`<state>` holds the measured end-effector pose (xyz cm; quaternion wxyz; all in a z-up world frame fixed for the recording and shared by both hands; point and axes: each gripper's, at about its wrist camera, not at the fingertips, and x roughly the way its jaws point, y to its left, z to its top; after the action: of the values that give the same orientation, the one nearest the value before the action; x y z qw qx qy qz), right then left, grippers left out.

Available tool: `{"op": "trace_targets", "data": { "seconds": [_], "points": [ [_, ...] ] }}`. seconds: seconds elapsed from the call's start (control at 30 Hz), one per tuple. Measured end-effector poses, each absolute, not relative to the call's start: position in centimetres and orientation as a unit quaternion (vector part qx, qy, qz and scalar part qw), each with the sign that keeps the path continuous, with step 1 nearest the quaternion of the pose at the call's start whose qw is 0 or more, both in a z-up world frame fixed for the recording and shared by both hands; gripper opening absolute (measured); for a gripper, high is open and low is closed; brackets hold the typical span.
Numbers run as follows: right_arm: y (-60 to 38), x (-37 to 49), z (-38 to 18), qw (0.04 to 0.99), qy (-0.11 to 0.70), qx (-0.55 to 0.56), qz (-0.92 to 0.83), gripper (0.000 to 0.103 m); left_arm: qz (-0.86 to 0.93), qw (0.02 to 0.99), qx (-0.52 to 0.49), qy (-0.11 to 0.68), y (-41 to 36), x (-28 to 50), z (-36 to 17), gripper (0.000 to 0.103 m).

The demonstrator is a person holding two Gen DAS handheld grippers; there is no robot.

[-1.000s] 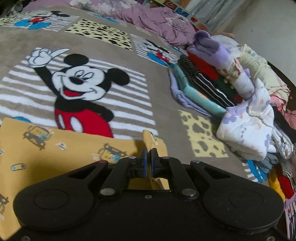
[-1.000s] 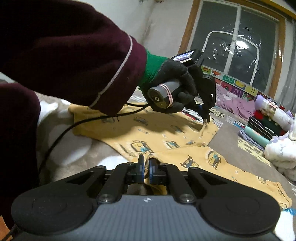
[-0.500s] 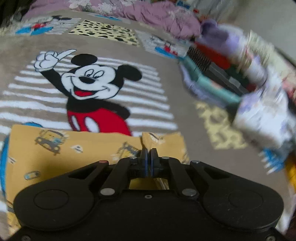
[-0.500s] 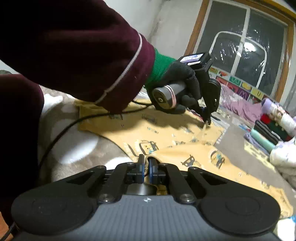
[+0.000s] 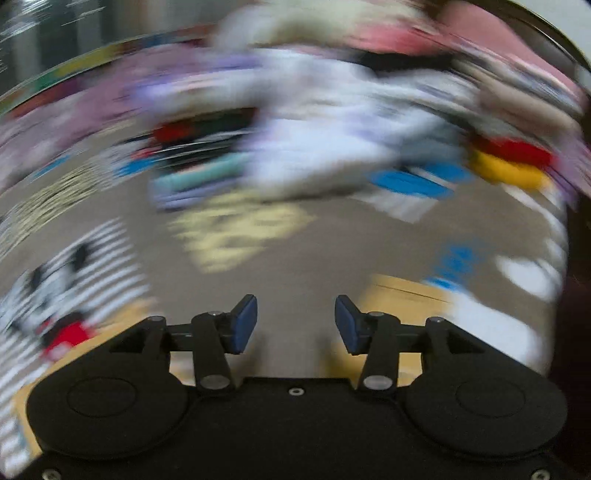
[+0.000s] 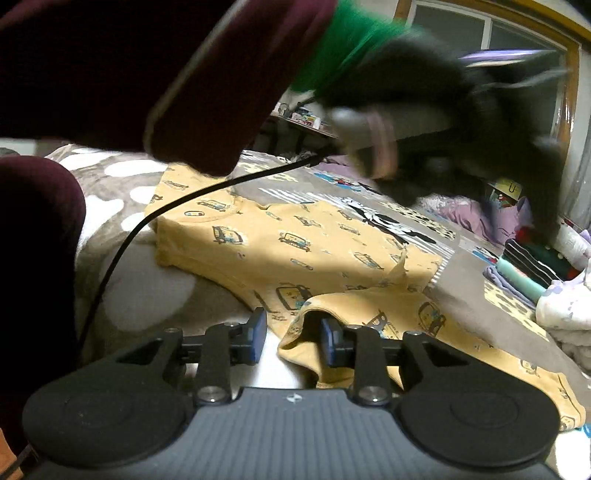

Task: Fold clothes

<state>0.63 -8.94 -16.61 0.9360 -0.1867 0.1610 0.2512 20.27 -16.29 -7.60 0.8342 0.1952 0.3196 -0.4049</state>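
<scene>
A yellow garment printed with little cars [image 6: 295, 243] lies folded on the grey cartoon blanket [image 6: 458, 273]. My right gripper [image 6: 292, 338] sits low at its near edge, and its jaws are opening. A loose fold of the hem lies between them, draped around the right finger [image 6: 328, 341], and neither pad presses on it. My left gripper [image 5: 295, 325] hangs above the blanket in a badly blurred view. Its jaws are opening too, with nothing between them. Yellow cloth [image 5: 406, 291] shows just beyond its right finger. In the right wrist view a gloved hand [image 6: 413, 85] carries that gripper high above the garment.
A stack of folded clothes [image 6: 528, 269] and a white flowered bundle [image 6: 569, 306] lie at the right edge of the bed. A black cable [image 6: 122, 251] runs down from the dark red sleeve [image 6: 147, 66]. A window [image 6: 517, 33] stands behind the bed.
Both grippers were shut on the yellow garment's edge and have let it go. The left one has lifted, rolled and swung away fast, blurring its view. The right one has stayed put.
</scene>
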Motion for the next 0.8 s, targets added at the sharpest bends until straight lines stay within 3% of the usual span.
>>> {"op": "trace_targets", "data": {
  "seconds": [0.37, 0.4, 0.47, 0.6, 0.8],
  "points": [
    [-9.0, 0.4, -16.8, 0.936, 0.160, -0.186, 0.254, 0.032, -0.429, 0.760, 0.350, 0.340, -27.1, 15.1, -12.6, 0.046],
    [-9.0, 0.5, -16.8, 0.936, 0.161, -0.184, 0.254, 0.032, -0.422, 0.759, 0.359, 0.341, -27.4, 15.1, -13.0, 0.044],
    [-9.1, 0.6, -16.7, 0.936, 0.163, -0.180, 0.255, 0.033, -0.406, 0.760, 0.372, 0.346, -27.9, 15.4, -13.9, 0.008],
    [-9.4, 0.7, -16.6, 0.937, 0.167, -0.171, 0.254, 0.035, -0.391, 0.786, 0.334, 0.345, -26.8, 15.8, -13.2, 0.002],
    [-9.5, 0.6, -16.3, 0.939, 0.165, -0.162, 0.254, 0.043, -0.339, 0.867, 0.181, 0.318, -19.3, 17.4, -6.7, 0.001]
  ]
}}
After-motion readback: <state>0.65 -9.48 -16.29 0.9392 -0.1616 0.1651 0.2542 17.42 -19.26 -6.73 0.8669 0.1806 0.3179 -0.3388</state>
